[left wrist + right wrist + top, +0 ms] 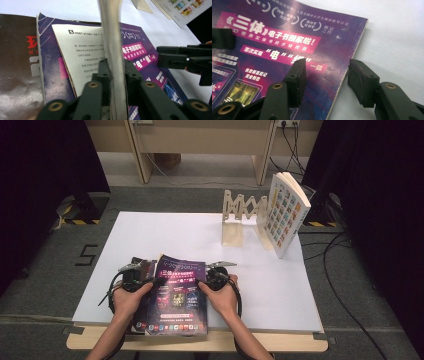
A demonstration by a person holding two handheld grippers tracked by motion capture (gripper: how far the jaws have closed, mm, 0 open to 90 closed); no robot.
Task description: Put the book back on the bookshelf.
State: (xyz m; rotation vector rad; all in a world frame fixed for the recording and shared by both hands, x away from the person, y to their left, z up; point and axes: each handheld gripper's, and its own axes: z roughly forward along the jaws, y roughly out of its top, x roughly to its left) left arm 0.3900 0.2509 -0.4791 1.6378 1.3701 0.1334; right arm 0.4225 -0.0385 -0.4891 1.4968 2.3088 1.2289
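The high view looks forward and down from above the person's side, taking in the whole desk. Each gripper view rides low along its own jaws, very close to the purple magazine, the left facing across it from the opposite side. All three share that cover.

Grey carpet floor, black curtains both sides, wooden furniture legs behind.
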